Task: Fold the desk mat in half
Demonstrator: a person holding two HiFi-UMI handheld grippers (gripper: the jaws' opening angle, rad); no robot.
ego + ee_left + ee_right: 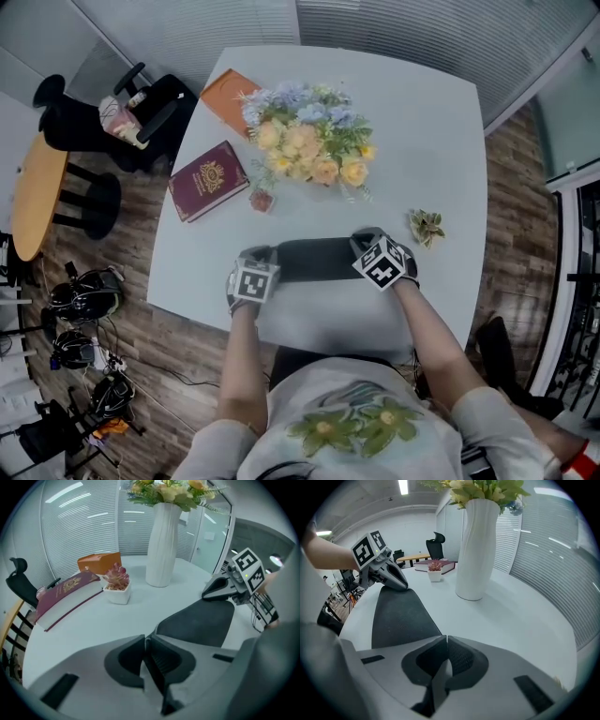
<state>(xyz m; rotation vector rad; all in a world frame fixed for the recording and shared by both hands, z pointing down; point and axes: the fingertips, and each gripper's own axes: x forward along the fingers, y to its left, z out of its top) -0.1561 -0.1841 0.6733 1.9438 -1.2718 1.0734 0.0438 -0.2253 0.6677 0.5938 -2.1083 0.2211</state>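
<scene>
Pinching desk mat (314, 260) — left tongs (146, 644) | right tongs (446, 641) | edge spans between

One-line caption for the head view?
Left gripper and right gripper pinch the desk mat mid-fold, dark face showing between them.

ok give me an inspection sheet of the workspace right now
surface: pale table, rounded corners
job's things: desk mat partly folded over, dark underside up
clutter: flower vase, maroon book, orange book, small potted plant, dried sprig
grippers: left gripper and right gripper each shut on the desk mat's edge
cables: tangle on the floor left of the table
surroundings: office chair, round wooden table, wood floor
</scene>
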